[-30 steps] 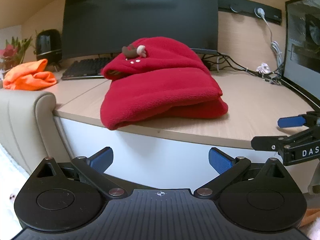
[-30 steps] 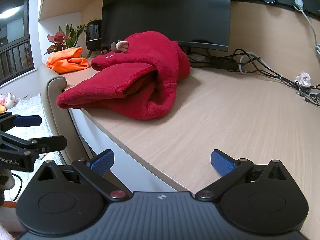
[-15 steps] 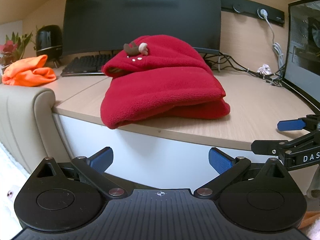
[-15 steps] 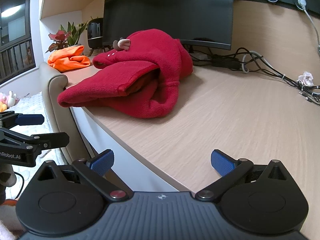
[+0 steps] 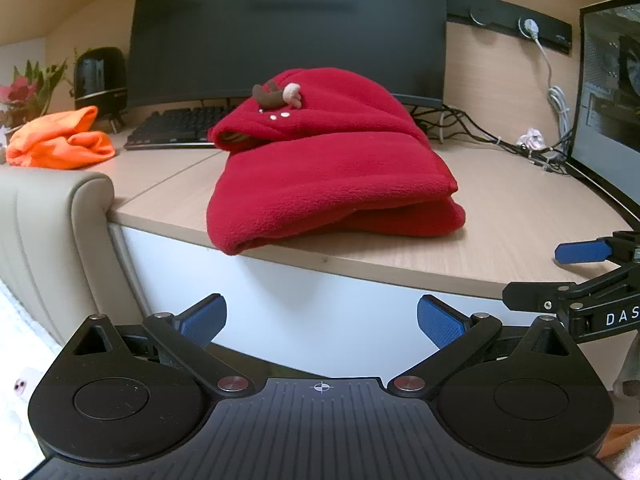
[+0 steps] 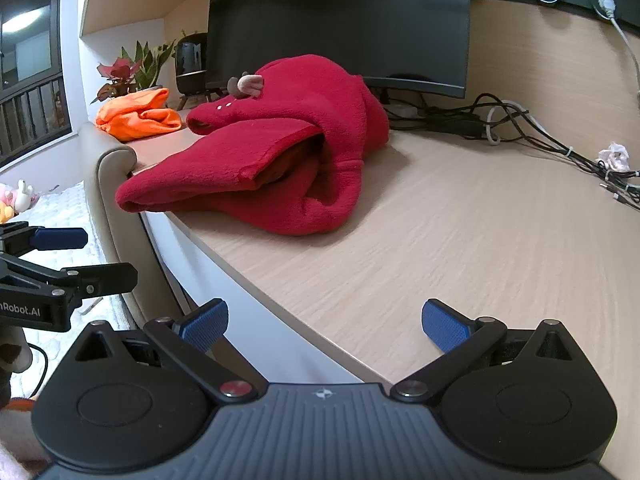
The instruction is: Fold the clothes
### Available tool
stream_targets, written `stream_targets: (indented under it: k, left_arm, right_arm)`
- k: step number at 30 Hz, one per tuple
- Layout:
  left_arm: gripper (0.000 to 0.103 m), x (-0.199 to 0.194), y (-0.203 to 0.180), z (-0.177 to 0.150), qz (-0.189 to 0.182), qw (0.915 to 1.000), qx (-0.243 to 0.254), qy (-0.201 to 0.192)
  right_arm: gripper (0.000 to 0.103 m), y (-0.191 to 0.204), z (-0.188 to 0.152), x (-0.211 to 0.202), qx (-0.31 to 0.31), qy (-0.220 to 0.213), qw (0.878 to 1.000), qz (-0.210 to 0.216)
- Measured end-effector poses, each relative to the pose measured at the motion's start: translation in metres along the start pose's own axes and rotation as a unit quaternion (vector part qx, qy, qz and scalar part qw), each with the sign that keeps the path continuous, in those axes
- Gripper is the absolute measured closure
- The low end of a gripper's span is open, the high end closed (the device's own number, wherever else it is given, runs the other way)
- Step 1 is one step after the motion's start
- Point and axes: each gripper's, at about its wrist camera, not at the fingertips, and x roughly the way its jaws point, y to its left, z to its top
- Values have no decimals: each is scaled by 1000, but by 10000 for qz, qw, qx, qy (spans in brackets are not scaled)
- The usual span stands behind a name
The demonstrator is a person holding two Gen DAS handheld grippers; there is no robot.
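The red fleece garment lies bunched at the table edge before the monitor: soft, light, floppy (pinch its hem). Each hand-held gripper, left and right, gapes empty.

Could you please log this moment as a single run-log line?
task: fold clothes | red fleece garment: folded on desk, untouched | left gripper: open, empty | right gripper: open, empty | orange garment: bunched, far left
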Motion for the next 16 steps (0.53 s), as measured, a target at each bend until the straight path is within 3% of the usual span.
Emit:
stream_targets:
  k: [10,16]
  left_arm:
    - [0,2,2,1,-93,10000,14,-22]
    - [0,1,5,7,-169,9996,79,-225]
  right_arm:
    - [0,1,1,0,26,-11,10000,-25]
    - [0,-1,4,0,100,-57,9999,-105]
